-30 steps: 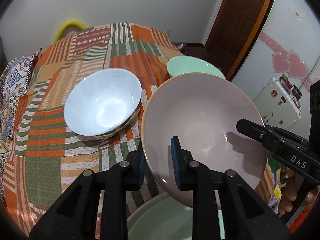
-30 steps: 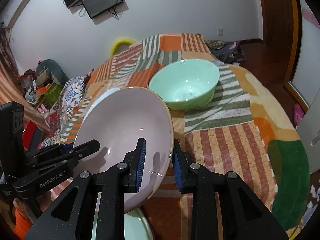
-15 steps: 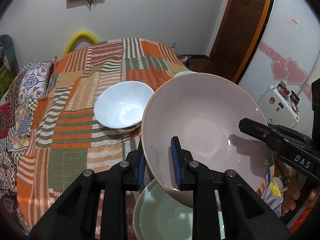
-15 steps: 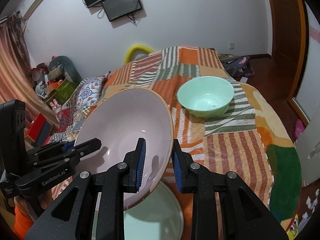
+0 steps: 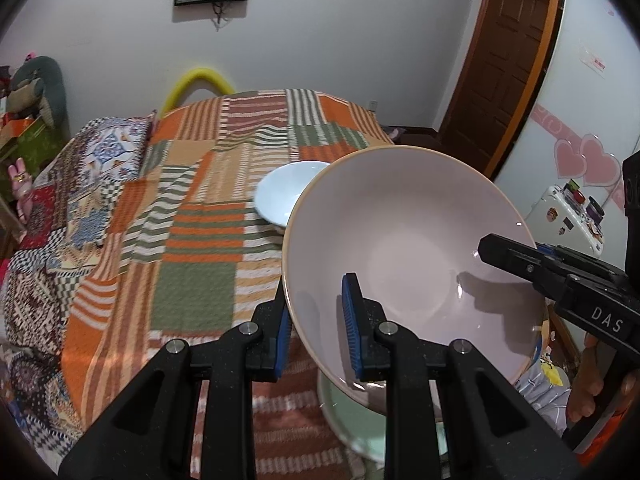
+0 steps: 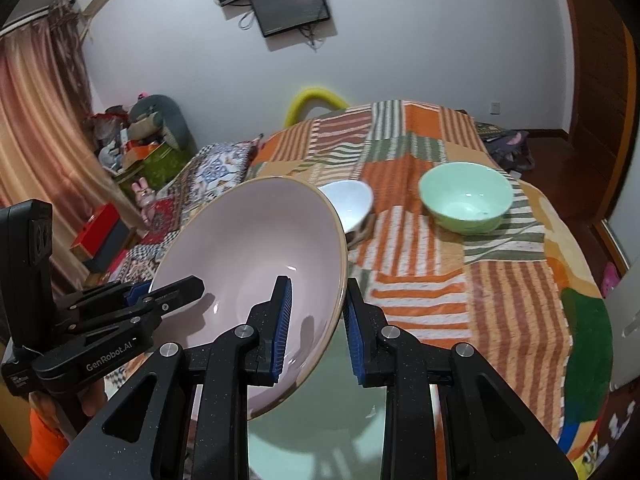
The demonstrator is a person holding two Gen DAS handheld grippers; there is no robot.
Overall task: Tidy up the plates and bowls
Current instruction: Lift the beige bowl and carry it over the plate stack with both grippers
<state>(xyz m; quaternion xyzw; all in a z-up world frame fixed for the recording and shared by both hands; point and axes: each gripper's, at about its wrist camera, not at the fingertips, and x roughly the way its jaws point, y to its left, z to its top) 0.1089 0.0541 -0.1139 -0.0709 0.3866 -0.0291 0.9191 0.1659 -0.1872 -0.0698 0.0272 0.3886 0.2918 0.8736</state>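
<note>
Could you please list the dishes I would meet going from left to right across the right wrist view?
pink bowl → white bowl → green bowl
</note>
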